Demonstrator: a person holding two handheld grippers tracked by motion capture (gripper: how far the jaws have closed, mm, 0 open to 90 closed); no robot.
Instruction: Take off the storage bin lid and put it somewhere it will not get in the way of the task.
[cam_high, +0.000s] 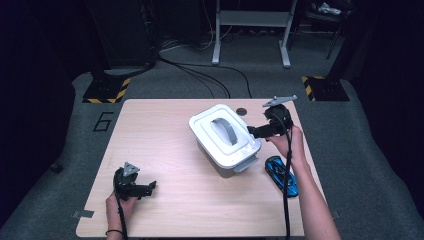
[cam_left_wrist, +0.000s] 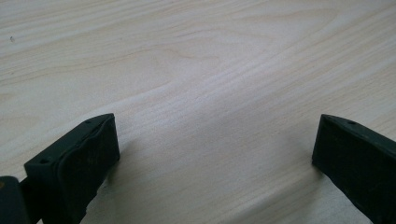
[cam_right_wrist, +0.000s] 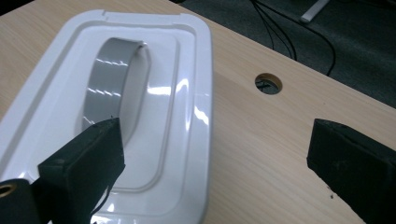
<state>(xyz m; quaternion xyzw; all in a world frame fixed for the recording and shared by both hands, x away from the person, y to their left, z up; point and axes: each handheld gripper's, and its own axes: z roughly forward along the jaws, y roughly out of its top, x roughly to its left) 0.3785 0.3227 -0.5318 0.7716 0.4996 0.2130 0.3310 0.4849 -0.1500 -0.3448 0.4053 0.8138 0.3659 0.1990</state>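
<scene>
A white lidded box (cam_high: 225, 137) with a grey handle (cam_high: 226, 131) sits right of the table's middle; its lid (cam_right_wrist: 154, 93) and grey handle (cam_right_wrist: 109, 88) show close up in the right gripper view. My right gripper (cam_high: 252, 132) hovers open at the box's right edge, one jaw above the lid and the other above bare wood (cam_right_wrist: 217, 161). A blue toy car (cam_high: 281, 175) lies on the table near the right forearm. My left gripper (cam_high: 150, 187) rests open near the front left, jaws wide over bare wood (cam_left_wrist: 215, 154), holding nothing.
The wooden table (cam_high: 165, 150) has a round cable hole (cam_high: 242, 111) behind the box, also visible as a hole (cam_right_wrist: 268, 83) past the lid. Cables and a metal stand (cam_high: 252, 30) lie on the floor beyond. Yellow-black floor plates (cam_high: 106, 90) flank the far corners.
</scene>
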